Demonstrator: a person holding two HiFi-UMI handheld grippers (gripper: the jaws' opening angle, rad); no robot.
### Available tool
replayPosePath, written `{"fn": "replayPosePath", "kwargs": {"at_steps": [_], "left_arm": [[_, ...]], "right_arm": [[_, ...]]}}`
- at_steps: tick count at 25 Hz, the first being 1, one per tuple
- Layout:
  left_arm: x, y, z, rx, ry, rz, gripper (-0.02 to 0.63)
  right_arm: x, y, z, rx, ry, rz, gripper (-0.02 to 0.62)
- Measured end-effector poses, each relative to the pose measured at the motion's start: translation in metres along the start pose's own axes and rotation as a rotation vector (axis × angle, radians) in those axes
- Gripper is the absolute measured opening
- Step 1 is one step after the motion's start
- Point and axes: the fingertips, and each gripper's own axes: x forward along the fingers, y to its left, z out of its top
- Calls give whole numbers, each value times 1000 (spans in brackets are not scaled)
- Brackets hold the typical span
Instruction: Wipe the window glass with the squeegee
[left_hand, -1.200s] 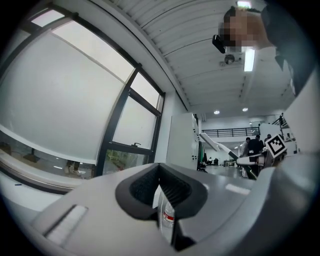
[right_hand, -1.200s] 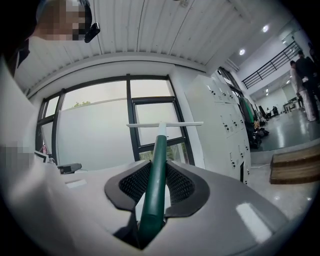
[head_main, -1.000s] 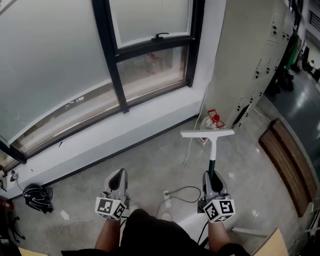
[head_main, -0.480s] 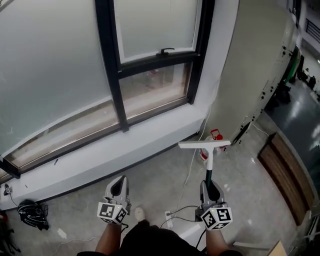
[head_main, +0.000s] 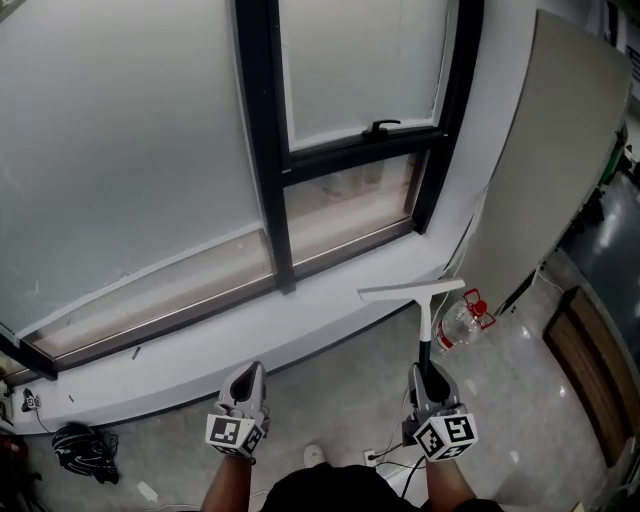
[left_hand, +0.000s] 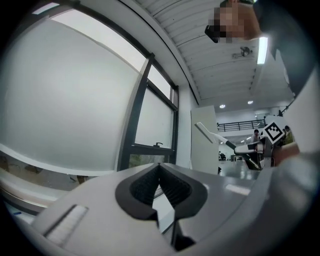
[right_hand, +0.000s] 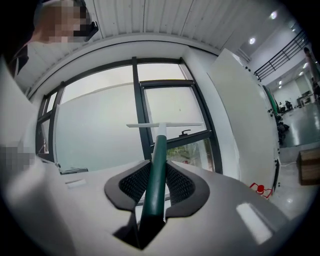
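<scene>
From above, the squeegee (head_main: 424, 318) has its dark green grip mostly buried in the right gripper (head_main: 426, 378), whose own view shows the jaws clamped on it, the blade held up short of the window glass (head_main: 130, 150), which is nearer than a moment ago, while the left gripper (head_main: 247, 380) is pinched shut on nothing.

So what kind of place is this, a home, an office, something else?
Probably a commercial or workshop building, not a home: tall black-framed windows with frosted glass, a polished grey floor, and, off to the right, ceiling lights and a mezzanine railing.
</scene>
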Motion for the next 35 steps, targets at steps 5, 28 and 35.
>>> {"fn": "replayPosePath", "kwargs": {"at_steps": [5, 28, 35], "left_arm": [[19, 12, 9, 20, -13, -57, 0], [267, -2, 48, 52, -125, 38, 0], [311, -2, 47, 49, -99, 114, 0]], "right_arm": [[46, 21, 4, -18, 14, 55, 97], [255, -143, 80, -46, -55, 181, 97], [297, -163, 91, -49, -32, 294, 97]]}}
